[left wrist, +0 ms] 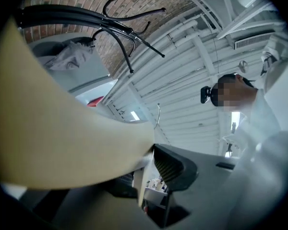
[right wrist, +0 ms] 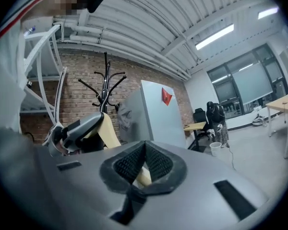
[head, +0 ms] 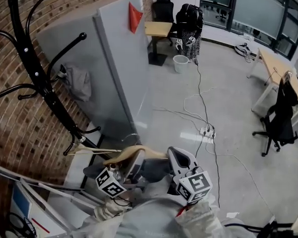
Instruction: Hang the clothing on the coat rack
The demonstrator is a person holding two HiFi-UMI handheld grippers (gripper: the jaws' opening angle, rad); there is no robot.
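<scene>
Half done: pinching the wooden hanger (head: pixel 124 154), left gripper (head: pixel 137 159) and right gripper (head: pixel 172 155) both clamped on it, grey clothing (head: pixel 156 171) slung underneath, well apart from the coat rack (head: pixel 39 78), so gotta lift and catch a prong (head: pixel 69 42).

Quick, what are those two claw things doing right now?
The left gripper is shut on the wooden hanger.
The right gripper is shut on the same hanger.

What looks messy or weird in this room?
White cables sprawl loosely across the floor to a power strip, and a crumpled grey cloth hangs bunched beside the coat rack. Nothing looks broken or spilled.
</scene>
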